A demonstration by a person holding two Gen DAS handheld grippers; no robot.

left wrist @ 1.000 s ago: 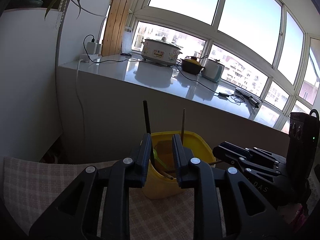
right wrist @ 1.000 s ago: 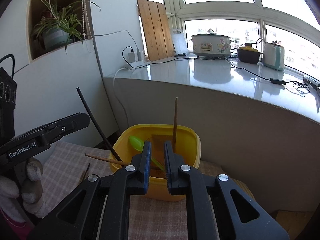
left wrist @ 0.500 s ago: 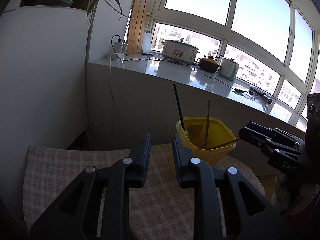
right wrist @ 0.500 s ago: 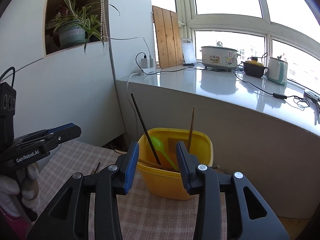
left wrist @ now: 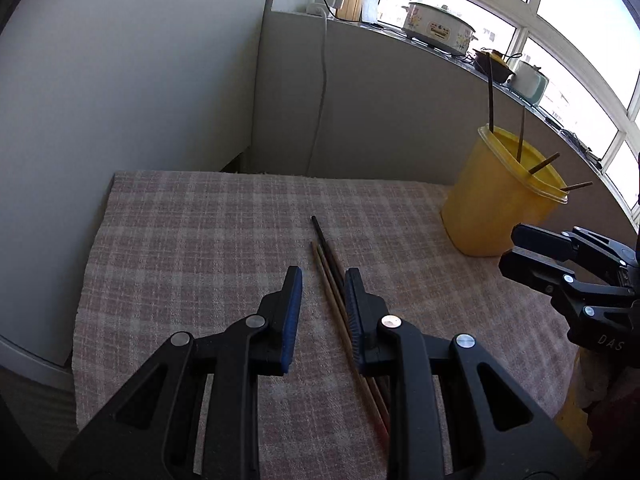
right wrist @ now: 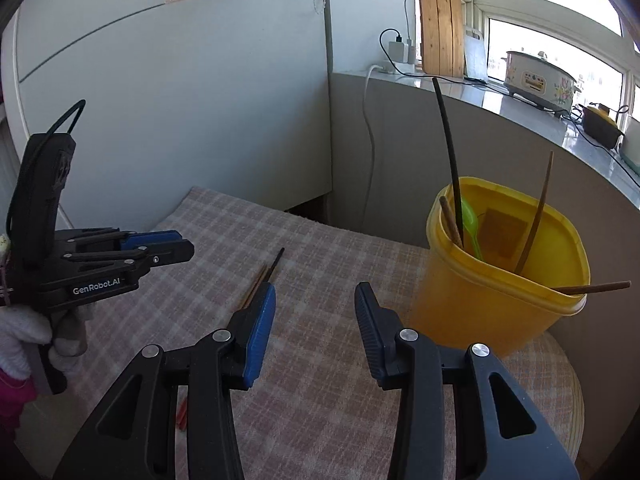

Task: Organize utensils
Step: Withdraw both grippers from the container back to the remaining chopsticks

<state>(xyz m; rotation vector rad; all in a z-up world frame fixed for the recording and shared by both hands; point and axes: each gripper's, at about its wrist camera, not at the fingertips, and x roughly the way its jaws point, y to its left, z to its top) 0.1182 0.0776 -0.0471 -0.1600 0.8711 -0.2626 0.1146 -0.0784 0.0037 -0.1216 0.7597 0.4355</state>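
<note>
Three loose chopsticks (left wrist: 330, 264), one black and two brown, lie side by side on the checked cloth (left wrist: 192, 240). My left gripper (left wrist: 322, 282) hovers over them with a narrow gap, open, the sticks showing just inside its right finger (left wrist: 354, 300). A yellow tub (right wrist: 492, 300) at the right holds a black chopstick, several brown ones and a green spoon (right wrist: 470, 224). My right gripper (right wrist: 316, 296) hangs left of the tub, jaws opening, nothing between them. The chopsticks (right wrist: 269, 270) lie beyond its left finger. In this view the left gripper (right wrist: 182, 246) is at the left.
A white-gloved hand (right wrist: 24, 336) holds the left gripper. White cabinet walls (right wrist: 180, 112) and a grey counter front (right wrist: 400, 160) with a hanging cable close off the back. On the counter stand a cooker (right wrist: 538, 80) and a wooden board (right wrist: 438, 20). The right gripper (left wrist: 516, 248) sits right of the tub (left wrist: 492, 200).
Both views have tipped down from the tub to the cloth. The left gripper moved left, off the tub, to above the loose chopsticks. The right gripper's jaws have spread apart.
</note>
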